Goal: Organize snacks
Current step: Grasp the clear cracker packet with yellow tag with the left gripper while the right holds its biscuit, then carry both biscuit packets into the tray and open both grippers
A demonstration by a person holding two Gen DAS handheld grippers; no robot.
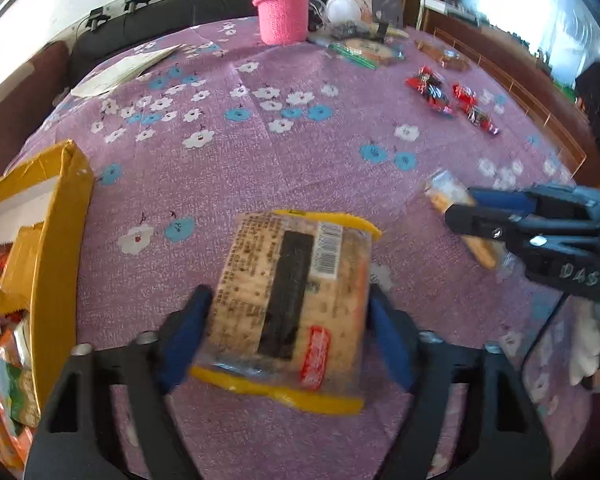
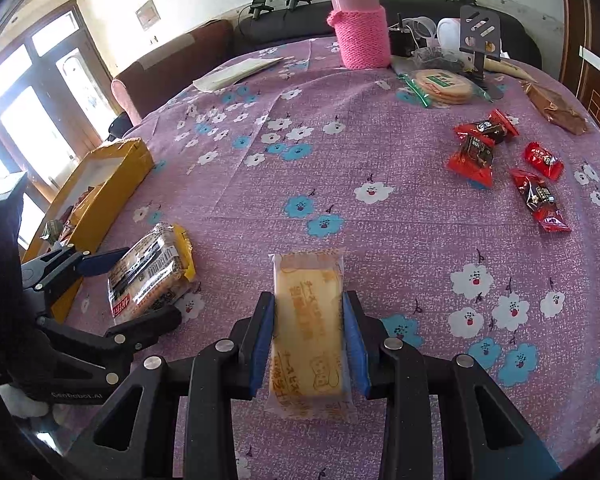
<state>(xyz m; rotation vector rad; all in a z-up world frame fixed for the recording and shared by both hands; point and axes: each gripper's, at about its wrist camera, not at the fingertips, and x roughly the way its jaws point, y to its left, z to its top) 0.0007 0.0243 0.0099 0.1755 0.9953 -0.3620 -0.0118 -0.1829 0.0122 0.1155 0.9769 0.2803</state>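
My left gripper point(image 1: 288, 320) is shut on a yellow-edged cracker pack point(image 1: 296, 300), barcode side up, just above the purple cloth; it also shows in the right wrist view point(image 2: 148, 276). My right gripper point(image 2: 308, 340) is shut on a pale orange wrapped cake point(image 2: 308, 332) low over the cloth; the cake also shows in the left wrist view point(image 1: 460, 216). A yellow cardboard box point(image 1: 56, 248) holding several snack packs stands at the left; it also shows in the right wrist view point(image 2: 104, 192).
Several red candy packs point(image 2: 500, 160) lie at the right. A round biscuit pack point(image 2: 444, 86), a brown packet point(image 2: 556, 108), a pink knit-sleeved flask point(image 2: 360, 28), cups and a phone stand point(image 2: 480, 36) sit at the back. A paper point(image 2: 236, 72) lies back left.
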